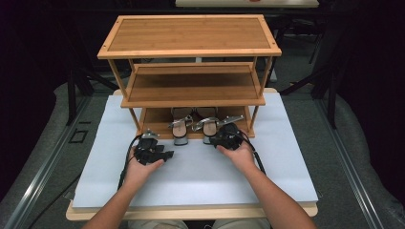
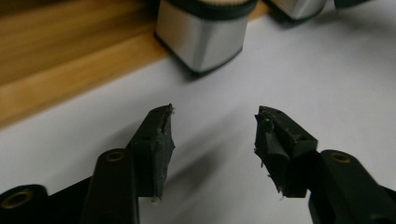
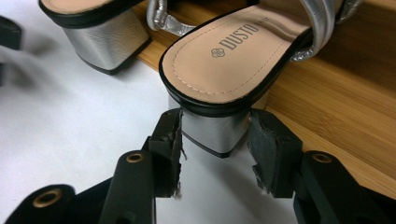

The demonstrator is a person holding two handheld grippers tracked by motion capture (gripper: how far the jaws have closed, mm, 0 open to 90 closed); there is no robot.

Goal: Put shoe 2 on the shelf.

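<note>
Around sandal heel [image 3: 212,133], right tool [image 3: 215,140] clamped.

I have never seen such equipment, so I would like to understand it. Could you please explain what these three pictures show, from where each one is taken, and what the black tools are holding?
A person sits at a table and holds a hand tool with two black jaws in each hand.

The high view looks down from above. It shows the left gripper, the right gripper, a white mat and a wooden shoe rack with two silver sandals on its lowest shelf, heels toward the person.

The other two pictures come from small cameras riding on the grippers. In the right gripper view, the jaws are shut on the silver block heel of the right sandal. In the left gripper view, the jaws stand apart with nothing between them, and the left sandal stands just beyond them.
</note>
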